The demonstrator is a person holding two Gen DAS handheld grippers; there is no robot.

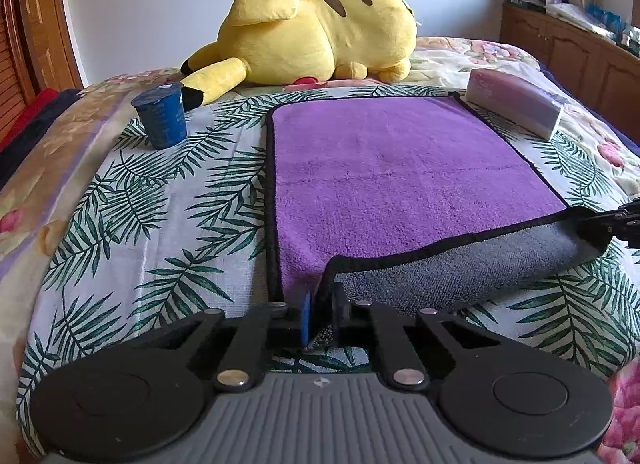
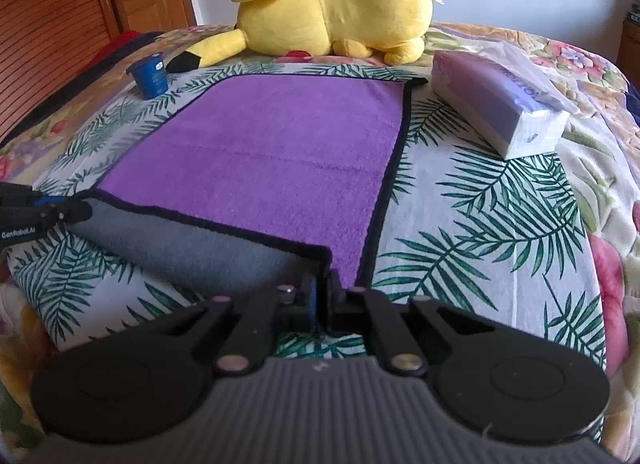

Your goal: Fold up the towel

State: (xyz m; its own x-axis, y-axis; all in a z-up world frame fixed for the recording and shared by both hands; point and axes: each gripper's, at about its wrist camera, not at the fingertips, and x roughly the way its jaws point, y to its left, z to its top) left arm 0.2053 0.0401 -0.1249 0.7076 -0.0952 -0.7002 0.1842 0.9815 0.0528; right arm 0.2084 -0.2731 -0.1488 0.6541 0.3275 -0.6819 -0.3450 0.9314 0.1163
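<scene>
Leaf-print bedding [image 1: 160,200] carries a purple towel [image 1: 392,168] lying flat mid-surface, its near edge lifted, grey underside showing. My left gripper [image 1: 320,314] pinches its near-left corner; my right gripper [image 2: 323,300] pinches the near-right. Beyond it a yellow plush [image 1: 316,32] lies.

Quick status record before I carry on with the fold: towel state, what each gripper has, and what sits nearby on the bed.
towel: purple towel with black edging, flat on the leaf-print sheet, near edge lifted and turned so the grey underside shows
left gripper: shut on the towel's near left corner
right gripper: shut on the towel's near right corner
fold progress: only the near edge is raised; far edge lies flat
left of towel: blue cup, upright, apart from it
right of towel: tissue pack, beside the far corner
beyond towel: yellow plush toy
</scene>
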